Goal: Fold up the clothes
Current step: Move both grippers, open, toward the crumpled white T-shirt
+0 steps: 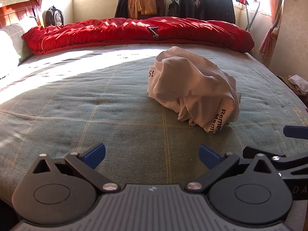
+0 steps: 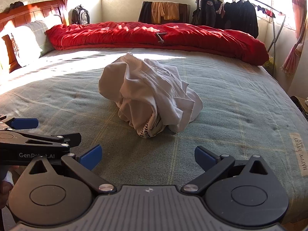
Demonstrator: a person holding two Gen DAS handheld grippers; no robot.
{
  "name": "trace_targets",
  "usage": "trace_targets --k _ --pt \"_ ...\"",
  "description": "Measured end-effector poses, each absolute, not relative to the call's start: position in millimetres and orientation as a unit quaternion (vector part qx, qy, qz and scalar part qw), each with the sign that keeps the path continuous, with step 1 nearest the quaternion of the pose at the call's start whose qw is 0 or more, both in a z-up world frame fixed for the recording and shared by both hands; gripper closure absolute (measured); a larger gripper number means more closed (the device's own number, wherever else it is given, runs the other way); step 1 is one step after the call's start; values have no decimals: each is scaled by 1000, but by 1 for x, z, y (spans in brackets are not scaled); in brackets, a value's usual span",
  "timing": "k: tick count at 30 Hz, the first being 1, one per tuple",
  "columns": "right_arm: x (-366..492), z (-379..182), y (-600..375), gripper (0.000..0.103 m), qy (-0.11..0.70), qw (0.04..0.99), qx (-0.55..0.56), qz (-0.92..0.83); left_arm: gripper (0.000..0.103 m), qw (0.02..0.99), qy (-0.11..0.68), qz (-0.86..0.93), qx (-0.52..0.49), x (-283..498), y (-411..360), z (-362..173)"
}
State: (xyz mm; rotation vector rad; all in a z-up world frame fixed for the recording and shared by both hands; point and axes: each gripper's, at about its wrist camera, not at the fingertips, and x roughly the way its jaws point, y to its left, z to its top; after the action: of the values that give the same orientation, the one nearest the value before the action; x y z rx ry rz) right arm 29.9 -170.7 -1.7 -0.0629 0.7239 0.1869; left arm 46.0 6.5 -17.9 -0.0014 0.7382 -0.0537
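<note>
- White cotton, crumpled into one heap: the T-shirt (image 1: 194,88) lies on the grey-green plaid bedspread (image 1: 86,105), right of centre in the left wrist view and at the centre of the right wrist view (image 2: 150,96).
- We hold the left gripper (image 1: 152,156) at the bottom of its frame, jaws spread wide with nothing between the blue pads, well short of the shirt.
- We hold the right gripper (image 2: 148,156) the same way, released and empty, with bare bedspread between it and the heap.
- At the lower left of the right wrist view the left gripper (image 2: 25,132) shows side-on, just beside the right one.
- Open room: the bedspread is bare all round the shirt, widest toward the left of both frames, where sun falls across it.
- Edges: a red quilt (image 1: 134,32) runs along the far side of the bed; the bed's right edge curves down the right of both frames; a wooden headboard (image 2: 32,13) and a pillow (image 2: 25,42) stand at the upper left.
- Writing: dark letters on the shirt read "Remem" and "Mem", cut off by folds, and "s!" at its left edge.
- We read "GenRo..t.AI" on the left gripper's side, and "HAPPY EVERY DAY" on a label (image 2: 298,151) at the bedspread's right edge.
</note>
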Motion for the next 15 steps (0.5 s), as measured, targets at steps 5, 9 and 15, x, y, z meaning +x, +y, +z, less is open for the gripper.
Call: trace_targets --k 5,9,15 --pt "29 -4 -174 0 350 929 -22 115 1 933 358 -39 -2 44 8 -17" --pt "26 -3 -173 0 327 936 -36 126 1 935 351 -45 -1 41 8 -16" --pt "27 -6 -178 0 326 933 -17 154 1 948 313 -59 -7 37 13 -10"
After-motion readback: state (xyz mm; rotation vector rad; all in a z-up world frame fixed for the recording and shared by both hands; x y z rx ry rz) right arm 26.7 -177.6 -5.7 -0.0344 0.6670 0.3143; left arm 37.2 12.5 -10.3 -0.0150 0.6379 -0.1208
